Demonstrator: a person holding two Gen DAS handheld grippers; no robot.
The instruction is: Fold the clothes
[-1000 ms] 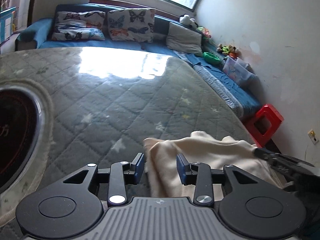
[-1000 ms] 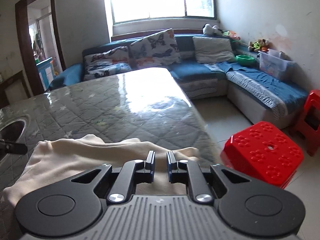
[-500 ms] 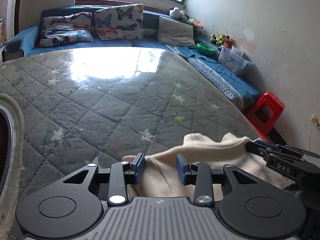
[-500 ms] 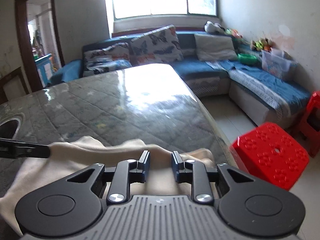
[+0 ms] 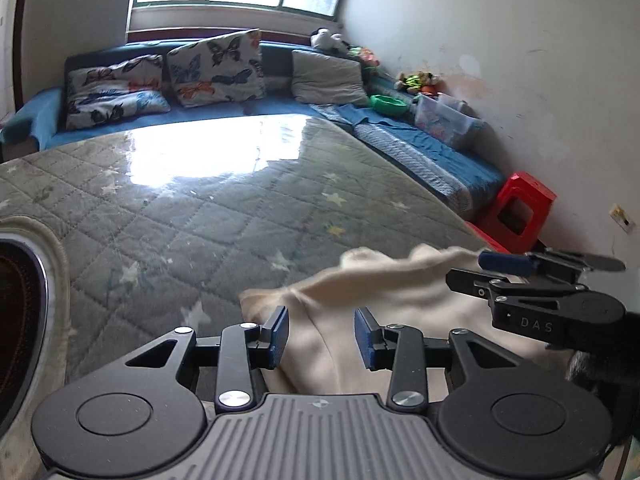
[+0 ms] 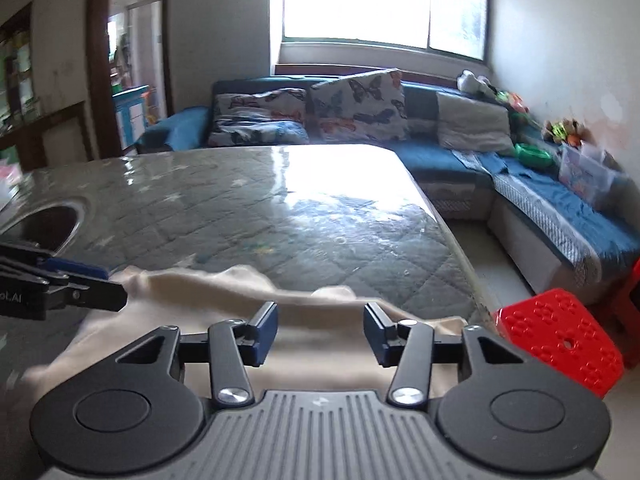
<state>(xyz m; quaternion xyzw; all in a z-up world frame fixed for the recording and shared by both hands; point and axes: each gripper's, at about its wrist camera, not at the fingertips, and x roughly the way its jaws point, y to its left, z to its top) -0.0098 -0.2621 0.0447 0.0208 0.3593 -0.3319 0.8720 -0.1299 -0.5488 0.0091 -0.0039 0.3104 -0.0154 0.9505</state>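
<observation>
Since a second ago the right gripper (image 6: 320,330) has let go: its jaws are opening, well apart above the cream garment (image 5: 400,308) lying on the quilted table (image 5: 224,216); the left gripper (image 5: 321,338) hangs part-open over its near-left edge, pads pressing nothing.

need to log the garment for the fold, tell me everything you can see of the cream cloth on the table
The cream cloth is soft, plain and thick-looking, like fleece or knit. It lies crumpled at the near edge of the quilted grey table, its far edge rumpled up in humps, no sleeves or collar discernible. Part of it lies between the pads of the left gripper, which do not visibly press it. The right gripper is opening over it, pads clear of the fabric.
</observation>
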